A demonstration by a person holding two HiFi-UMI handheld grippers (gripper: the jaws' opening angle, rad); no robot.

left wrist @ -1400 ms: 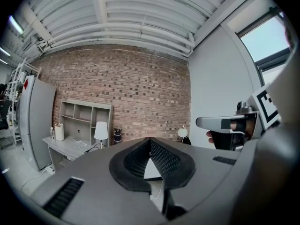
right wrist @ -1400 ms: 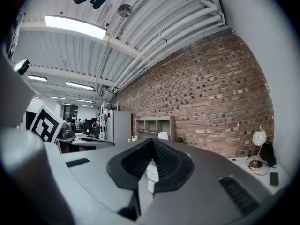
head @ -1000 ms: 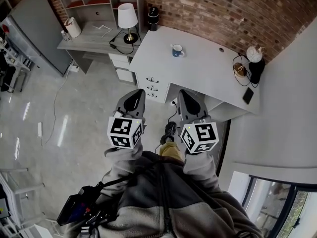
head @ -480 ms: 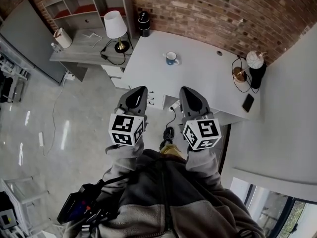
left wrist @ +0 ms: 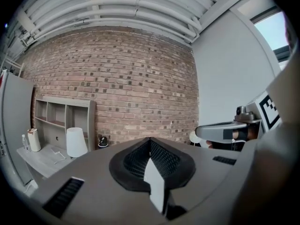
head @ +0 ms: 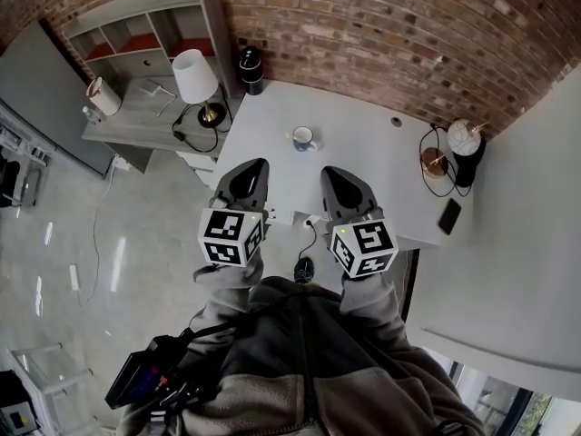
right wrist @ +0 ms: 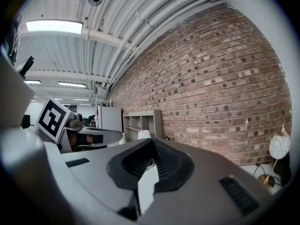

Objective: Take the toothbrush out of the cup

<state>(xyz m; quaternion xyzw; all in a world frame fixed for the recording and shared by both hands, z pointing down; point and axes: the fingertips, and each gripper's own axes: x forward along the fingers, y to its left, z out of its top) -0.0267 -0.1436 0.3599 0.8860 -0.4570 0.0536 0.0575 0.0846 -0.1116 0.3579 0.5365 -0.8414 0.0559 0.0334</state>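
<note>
- The left gripper [head: 245, 178] is held in the air in front of the person's chest. In the left gripper view its jaws [left wrist: 150, 144] are pressed together and nothing is between them.
- The right gripper [head: 339, 187] is just beside it at about the same height. The right gripper view shows its jaws [right wrist: 151, 146] closed as well, and they hold nothing.
- Each gripper carries a marker cube, the left one [head: 231, 238] and the right one [head: 364, 248], close to the person's sleeves.
- The tips of both grippers point to a white table [head: 381, 171], and in the head view they lie over its near edge.
- The cup [head: 303, 138] stands upright on the table, beyond the grippers and well apart from both. In the head view it is between the two tips.
- The toothbrush is too small to see in the cup.
- On the right end of the table there is a round lamp [head: 464, 137] with cables, and near it a dark phone [head: 449, 215].
- To the left stands a lower desk [head: 136, 121] with a white lamp [head: 189, 74] and a paper roll [head: 100, 96].
- A shelf [head: 136, 33] and a brick wall [head: 381, 34] are behind the furniture.
</note>
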